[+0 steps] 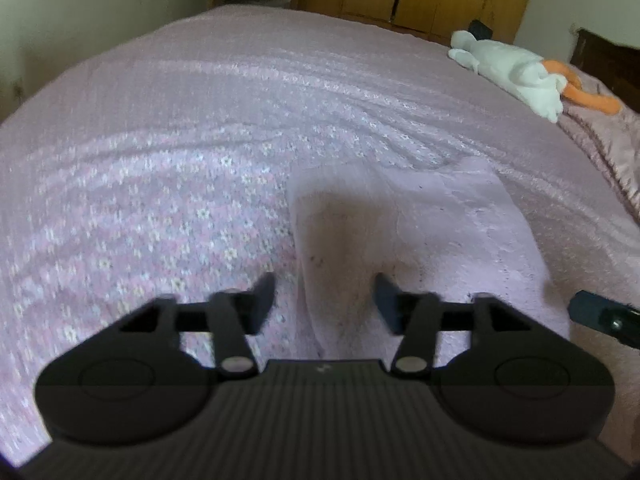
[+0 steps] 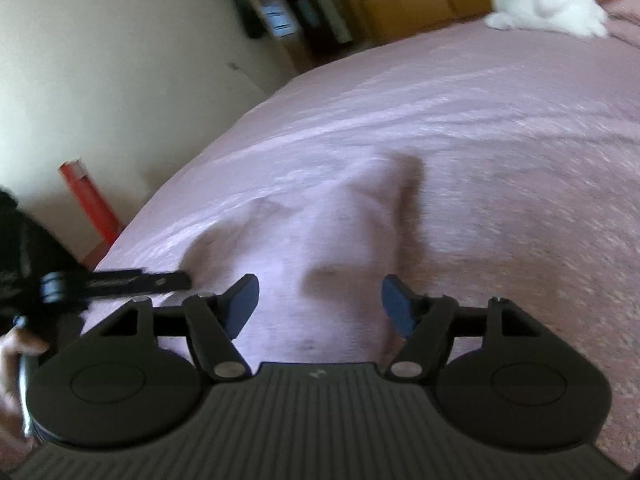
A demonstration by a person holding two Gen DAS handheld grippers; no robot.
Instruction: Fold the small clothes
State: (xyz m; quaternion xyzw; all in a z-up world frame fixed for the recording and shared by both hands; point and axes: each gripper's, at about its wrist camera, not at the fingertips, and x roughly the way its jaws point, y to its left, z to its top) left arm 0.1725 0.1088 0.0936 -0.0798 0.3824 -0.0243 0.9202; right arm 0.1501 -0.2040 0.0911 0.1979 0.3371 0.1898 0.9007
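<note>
Both jaws spread, nothing held: left gripper [image 1: 324, 300], right gripper [image 2: 320, 304]; pale pink folded knit garment [image 1: 420, 240] at 12 o'clock could be bunched by a low approach

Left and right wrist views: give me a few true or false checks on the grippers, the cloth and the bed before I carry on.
1. Both grippers are open. True: the left gripper and the right gripper each show a wide gap between the fingers, with nothing held.
2. The pink cloth hangs in the air from the left gripper. False: it lies on the bed.
3. A white stuffed toy lies at the far side of the bed. True.
4. The stuffed toy rests on top of the cloth. False: it lies well apart from it.
5. The bed cover is plain blue. False: it is pink with a small flower pattern.
</note>
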